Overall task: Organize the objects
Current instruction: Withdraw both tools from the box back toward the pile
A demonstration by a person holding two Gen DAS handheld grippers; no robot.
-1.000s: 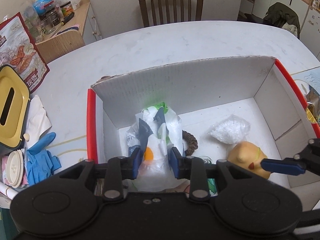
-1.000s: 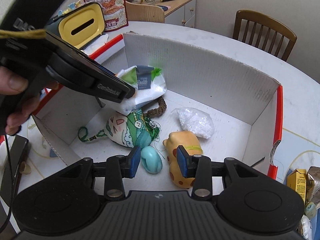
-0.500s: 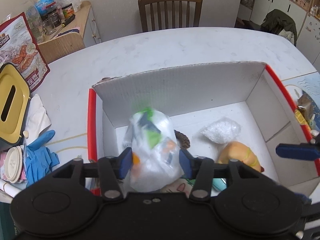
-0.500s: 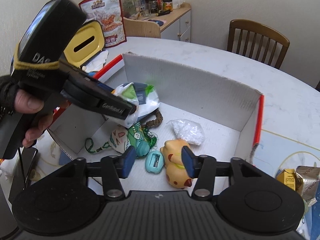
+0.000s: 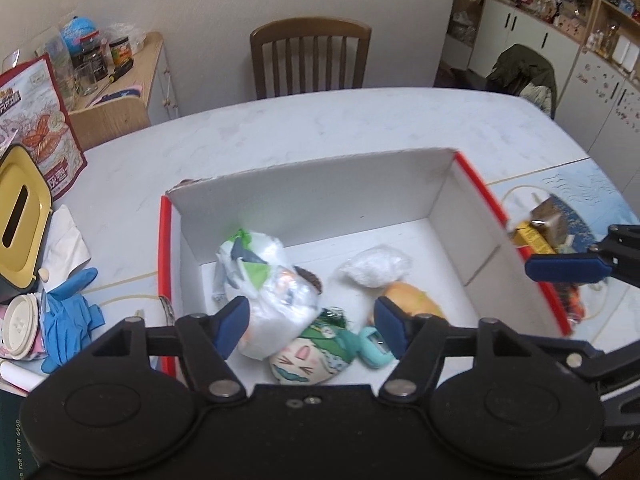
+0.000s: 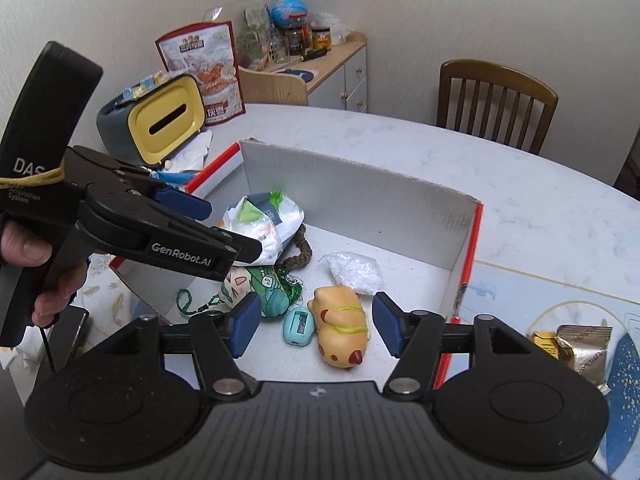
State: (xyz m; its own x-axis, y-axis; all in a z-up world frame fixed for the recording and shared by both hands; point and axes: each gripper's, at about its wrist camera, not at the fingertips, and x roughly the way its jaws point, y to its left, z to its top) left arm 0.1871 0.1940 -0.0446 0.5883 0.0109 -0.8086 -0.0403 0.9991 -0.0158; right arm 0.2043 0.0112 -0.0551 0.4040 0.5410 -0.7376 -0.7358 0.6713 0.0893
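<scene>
A white cardboard box [image 5: 320, 196] with red edges holds a clear plastic bag of packets [image 5: 264, 280], a cat-face pouch [image 5: 312, 356], a teal sharpener [image 5: 374, 350], a yellow plush toy [image 5: 408, 300] and a white crumpled bag [image 5: 376, 266]. My left gripper [image 5: 312, 330] hovers over the box's near side, its jaws opening, nothing gripped; the plastic bag lies just past its left pad. My right gripper [image 6: 316, 328] hangs above the sharpener [image 6: 298, 326] and the plush toy [image 6: 342, 320], jaws opening, empty. A hand holds the left gripper [image 6: 216, 228] at the left.
A yellow tissue box [image 5: 20, 220], blue gloves [image 5: 68, 312] and a red snack bag [image 5: 36, 120] crowd the table's left side. Snack packets [image 6: 576, 348] lie right of the box. A brown braided cord [image 6: 300, 252] lies in the box. A wooden chair [image 5: 310, 56] stands behind the table.
Both grippers have opened and lifted away from the box floor. The left one has let go of the plastic bag, which now lies in the box. The teal sharpener lies below the right pads.
</scene>
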